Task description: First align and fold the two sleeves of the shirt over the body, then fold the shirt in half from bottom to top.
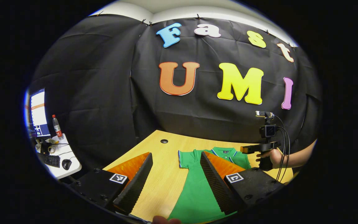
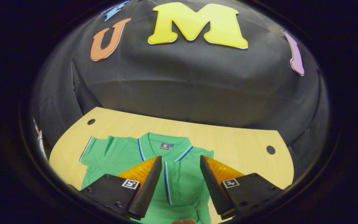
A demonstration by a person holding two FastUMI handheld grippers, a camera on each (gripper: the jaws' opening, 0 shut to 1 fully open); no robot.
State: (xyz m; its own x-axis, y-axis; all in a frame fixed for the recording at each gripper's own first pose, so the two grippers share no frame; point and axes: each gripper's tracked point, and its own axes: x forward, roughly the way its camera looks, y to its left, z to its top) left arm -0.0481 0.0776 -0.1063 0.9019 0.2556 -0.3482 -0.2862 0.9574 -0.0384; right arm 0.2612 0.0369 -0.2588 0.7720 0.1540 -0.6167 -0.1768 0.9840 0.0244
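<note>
Left gripper view: left gripper (image 1: 176, 160) wide open, empty, above the green shirt (image 1: 197, 193) on the table (image 1: 163, 174), right gripper (image 1: 248, 150) hand-held beyond; right gripper view: right gripper (image 2: 180, 163) spread, empty, shirt lengthwise, collar (image 2: 165, 146) toward the wall.

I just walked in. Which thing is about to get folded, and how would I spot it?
Look at the light wooden table in front of the black cloth wall. Lying flat on it is a green polo shirt, collar toward the wall. It is the only garment there, marked by blue and white stripes along its collar and sleeve edge.
</note>
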